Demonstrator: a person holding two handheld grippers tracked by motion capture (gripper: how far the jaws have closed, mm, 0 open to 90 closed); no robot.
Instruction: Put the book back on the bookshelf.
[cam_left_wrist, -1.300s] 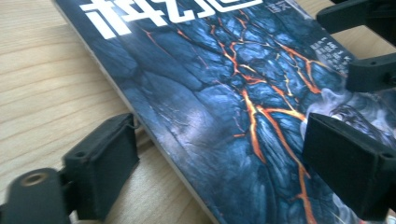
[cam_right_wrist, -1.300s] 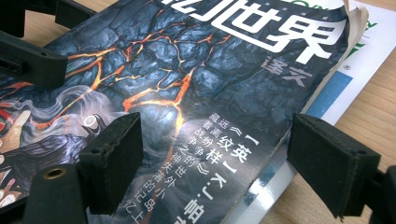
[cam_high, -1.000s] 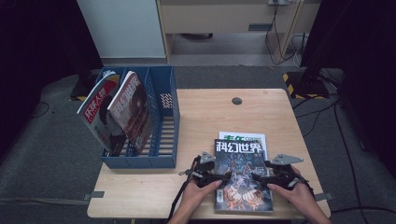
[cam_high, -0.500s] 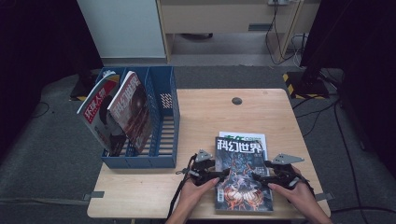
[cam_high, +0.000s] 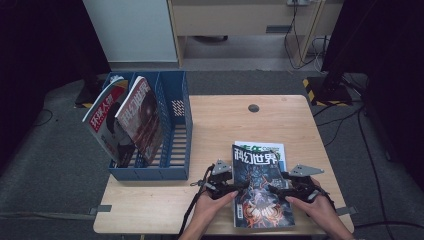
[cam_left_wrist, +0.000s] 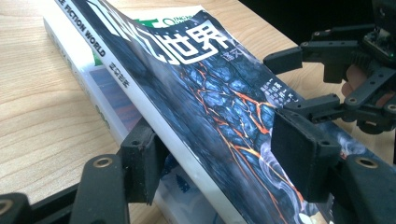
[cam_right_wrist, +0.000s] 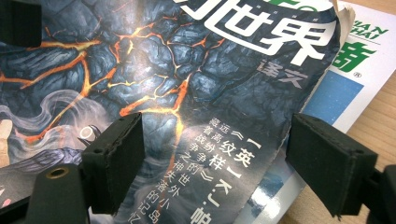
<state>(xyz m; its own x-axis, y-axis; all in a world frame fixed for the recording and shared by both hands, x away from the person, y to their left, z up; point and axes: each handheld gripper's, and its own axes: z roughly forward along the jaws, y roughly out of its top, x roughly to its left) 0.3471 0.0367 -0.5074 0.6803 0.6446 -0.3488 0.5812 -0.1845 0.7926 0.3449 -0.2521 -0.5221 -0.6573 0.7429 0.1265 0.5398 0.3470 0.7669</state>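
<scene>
Dark floor and cables surround a pale wooden table (cam_high: 220, 125) with a blue file rack (cam_high: 172, 145) at its left holding two tilted magazines (cam_high: 127, 120). Near the front edge lies a dark magazine (cam_high: 257, 187) with orange cracks on its cover, resting on a second magazine (cam_high: 260, 148) with green lettering. The left gripper (cam_high: 231, 189) sits at the dark magazine's spine edge; its jaws have just been closing, one below the lifted spine and one above the cover, but not yet pressing on it. The right gripper (cam_high: 280, 190) sits at the opposite edge, jaws parted, one over the cover and one beyond the curled page edge, gripping nothing.
</scene>
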